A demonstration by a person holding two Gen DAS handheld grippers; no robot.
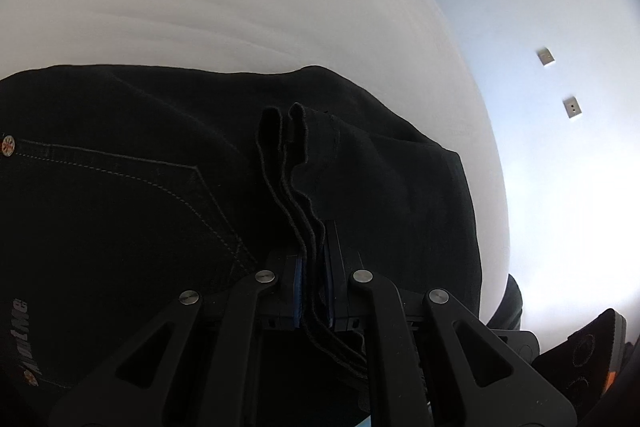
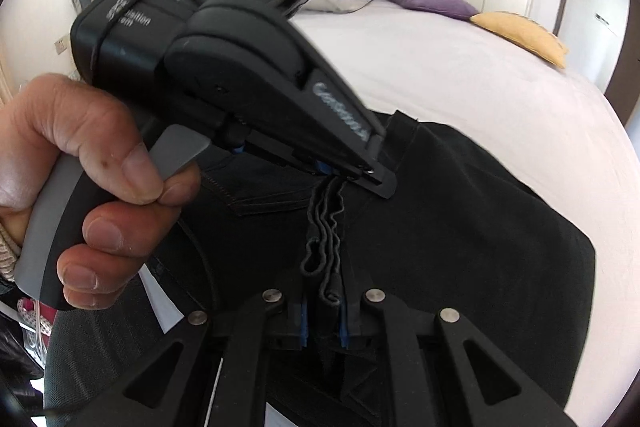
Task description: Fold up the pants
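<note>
Nearest the lens, the right gripper [image 2: 324,323] clamped stacked hem edges of the black pants [image 2: 460,227], which lay on the white bed [image 2: 440,75]. Just beyond, the left gripper [image 2: 352,175], held by a hand [image 2: 92,187], pinched the same edges.

Black pants [image 1: 140,167] on bed, hems bunched, seemingly doubled over.

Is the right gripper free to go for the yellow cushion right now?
Probably not: the right gripper is shut on the black pants hem, beside the left gripper. The yellow cushion lies across the bed.
</note>
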